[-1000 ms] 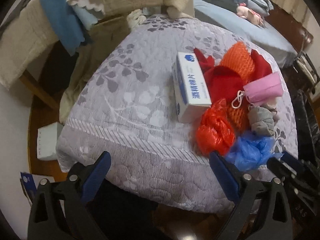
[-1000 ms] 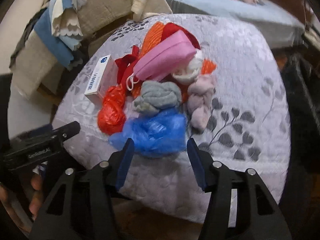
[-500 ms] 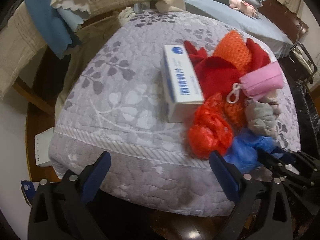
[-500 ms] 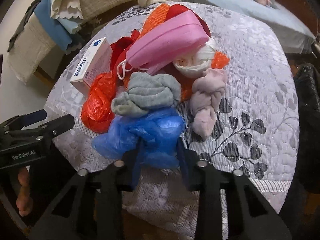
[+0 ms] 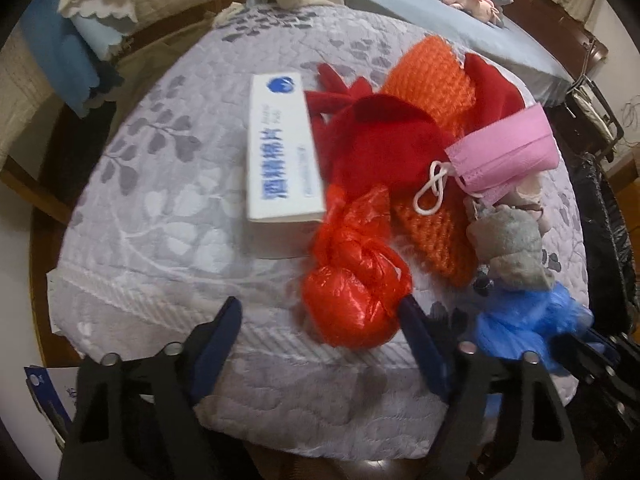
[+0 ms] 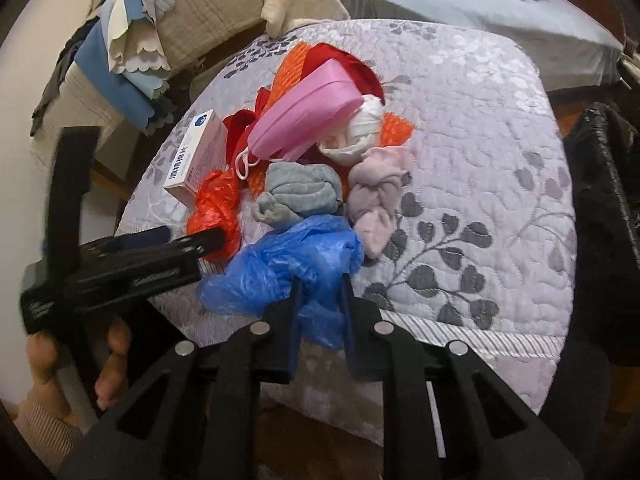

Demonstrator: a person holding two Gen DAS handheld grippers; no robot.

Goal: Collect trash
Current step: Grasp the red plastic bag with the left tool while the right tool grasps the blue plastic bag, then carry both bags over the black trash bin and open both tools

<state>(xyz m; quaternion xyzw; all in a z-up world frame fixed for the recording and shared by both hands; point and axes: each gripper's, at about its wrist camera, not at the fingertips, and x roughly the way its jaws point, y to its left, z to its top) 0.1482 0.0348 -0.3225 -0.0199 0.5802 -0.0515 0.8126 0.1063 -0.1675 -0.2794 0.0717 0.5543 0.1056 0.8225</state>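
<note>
A quilted grey cover (image 5: pixel 168 208) with leaf prints drapes the table; its far edge is hidden behind piled cloths (image 6: pixel 132 60), and a bed (image 6: pixel 480 4) beyond is cut off by the frame. To the right of the right jaws stands a dark bin bag (image 6: pixel 600 208), its inside not visible.

The trash lies in a heap ahead of both pairs of jaws. A red cloth (image 5: pixel 380 148) and an orange knit (image 5: pixel 432 84) sit farthest out, partly buried under the rest. A white box (image 5: pixel 280 152) lies left of them, ahead of the left jaws; its blue logo shows, but the blue writing is too blurred to read. A pink mask (image 5: pixel 504 148) with a white ear loop rests on top of the heap. A grey bundle (image 6: pixel 300 192), a pale pink bundle (image 6: pixel 376 200) and a white wad (image 6: pixel 360 132) lie just beyond the right jaws.

The right gripper (image 6: pixel 320 292) has just been closing, and its jaws are clamped on the near edge of a blue bag (image 6: pixel 288 264). The left gripper (image 5: pixel 320 316) has just been closing too; its jaws stand apart, with a knotted red bag (image 5: pixel 352 284) just ahead of them, against the right jaw, not gripped. A hand (image 6: pixel 80 360) holds its handle at the lower left, partly cut off.
</note>
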